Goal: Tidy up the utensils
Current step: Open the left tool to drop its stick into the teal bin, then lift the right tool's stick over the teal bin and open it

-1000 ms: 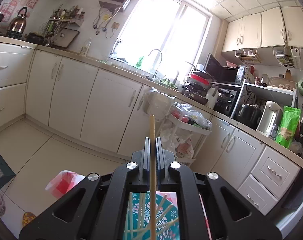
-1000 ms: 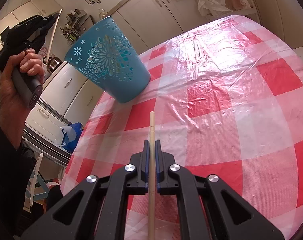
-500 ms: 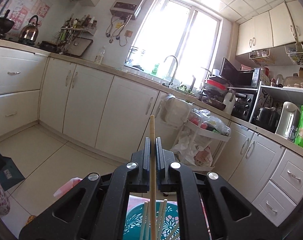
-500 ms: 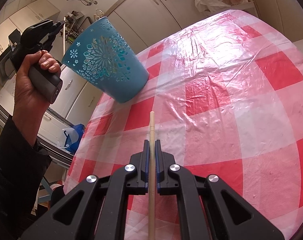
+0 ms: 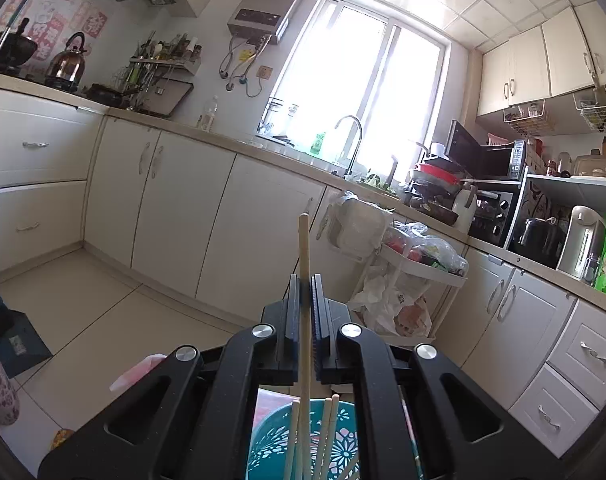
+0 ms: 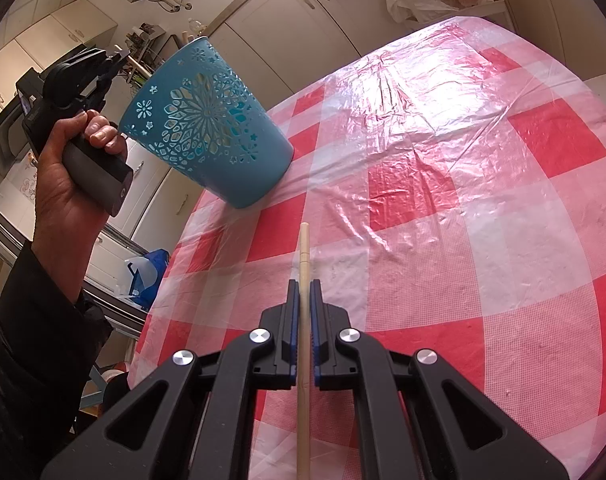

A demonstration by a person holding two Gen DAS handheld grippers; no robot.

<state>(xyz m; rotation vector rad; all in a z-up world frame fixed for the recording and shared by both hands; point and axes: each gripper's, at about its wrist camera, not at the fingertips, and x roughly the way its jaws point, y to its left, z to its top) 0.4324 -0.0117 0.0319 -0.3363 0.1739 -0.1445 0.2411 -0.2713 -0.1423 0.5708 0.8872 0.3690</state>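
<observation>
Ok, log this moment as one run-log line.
left hand-held gripper: shut on chopstick, over teal holder | right hand-held gripper: shut on second chopstick

Open checked table [image 6: 483, 208] right of and in front of teal cup [image 6: 207, 128]. Left of cup blocked by hand [image 6: 69, 184] with left gripper [image 6: 117, 58]; cup mouth crowded with chopsticks [image 5: 327, 432].

The left chopstick's [image 5: 304, 264] lower end is hidden inside the teal holder [image 5: 271, 440].
</observation>
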